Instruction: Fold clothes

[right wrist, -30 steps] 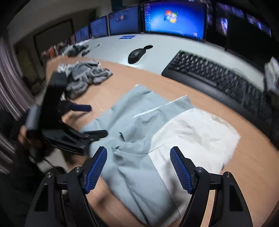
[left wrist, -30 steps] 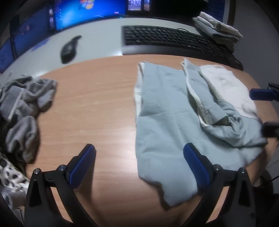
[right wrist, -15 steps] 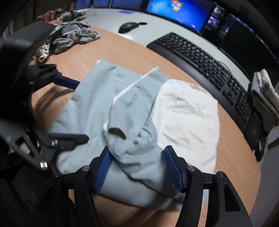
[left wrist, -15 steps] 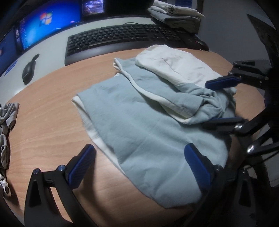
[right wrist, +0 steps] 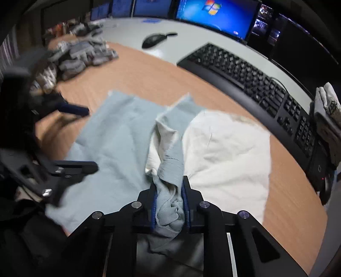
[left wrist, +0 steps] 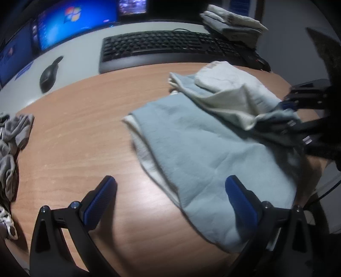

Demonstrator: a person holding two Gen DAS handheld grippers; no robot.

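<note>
A pale blue and cream garment (left wrist: 198, 144) lies spread on the round wooden table (left wrist: 81, 132). My left gripper (left wrist: 170, 198) is open and empty, hovering over the garment's near left edge. My right gripper (right wrist: 169, 202) is shut on a bunched blue sleeve (right wrist: 170, 170) of the garment (right wrist: 119, 147), lifting it a little. The right gripper also shows at the right of the left wrist view (left wrist: 287, 110). The left gripper shows at the left of the right wrist view (right wrist: 78, 138), blurred.
A black keyboard (left wrist: 166, 45) and mouse (left wrist: 48, 74) lie on the grey desk behind the table. Folded clothes (left wrist: 230, 23) are stacked at the back right. A heap of grey clothes (left wrist: 12, 140) sits at the table's left edge. Monitors (right wrist: 215, 15) stand behind.
My right gripper has closed on the blue sleeve and bunched it up. My left gripper has shifted left, away from the garment's middle, staying open.
</note>
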